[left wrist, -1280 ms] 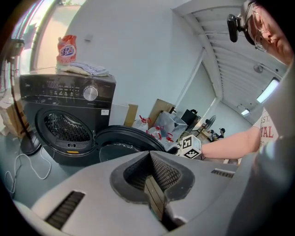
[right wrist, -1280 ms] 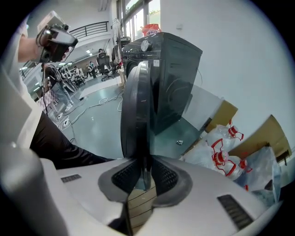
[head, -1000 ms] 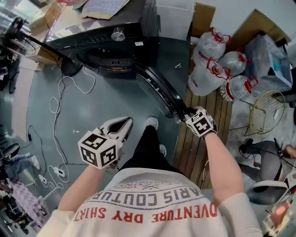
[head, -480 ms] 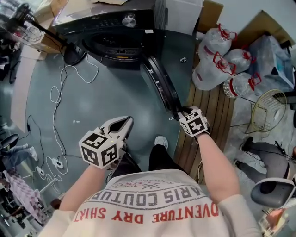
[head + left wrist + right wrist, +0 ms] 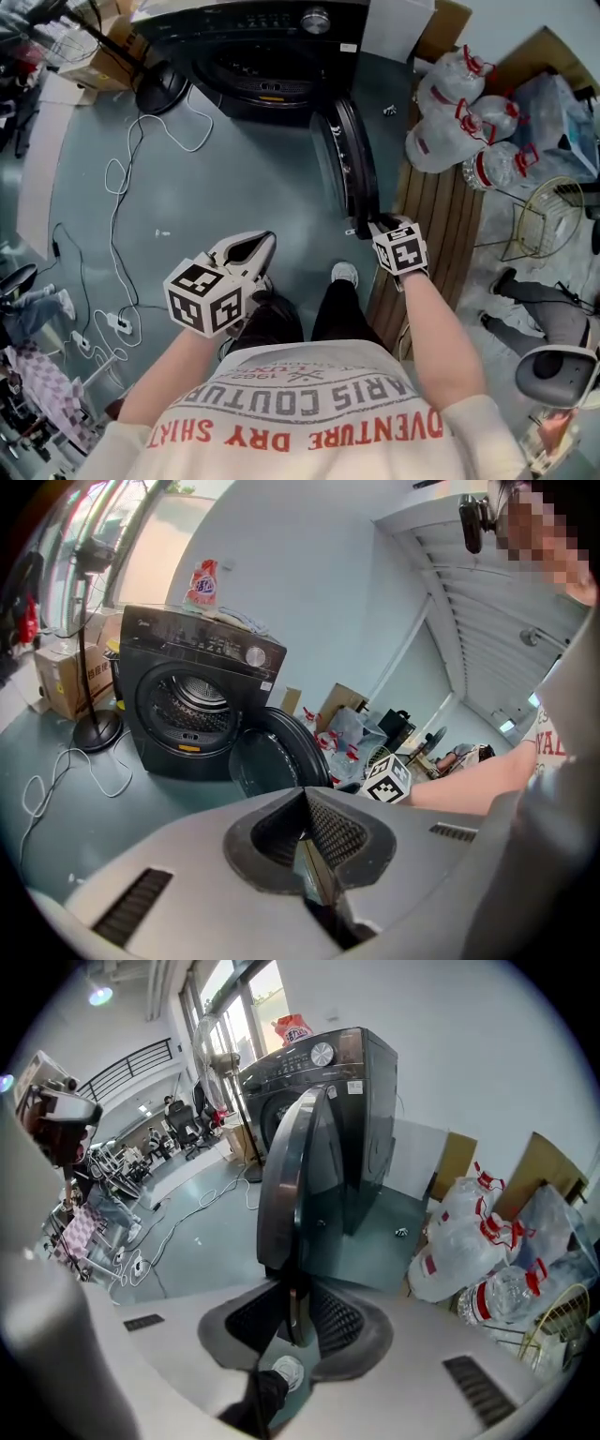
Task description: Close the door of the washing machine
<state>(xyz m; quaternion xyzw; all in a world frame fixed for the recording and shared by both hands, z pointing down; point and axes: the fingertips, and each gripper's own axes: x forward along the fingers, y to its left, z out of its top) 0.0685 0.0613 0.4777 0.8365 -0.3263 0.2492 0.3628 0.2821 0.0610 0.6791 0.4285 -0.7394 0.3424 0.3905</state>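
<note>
The black front-loading washing machine stands on the grey floor at the top of the head view, its drum mouth uncovered. Its round door is open, hinged at the machine's right side and swung well out from the front, so it shows edge-on and runs away from the machine towards the person. To the right of the machine, past the door, lies a wooden pallet, with a cluster of large clear water bottles with red caps along its far side. A round black stand base sits on the floor just left of the machine. The right gripper is at the door's free end, furthest from the machine, its jaws pinching the door's thin rim. The left gripper hangs well out in front of the machine, apart from the door, jaws pressed together with nothing between them. A white shoe rests on the floor just below the door's end.
</note>
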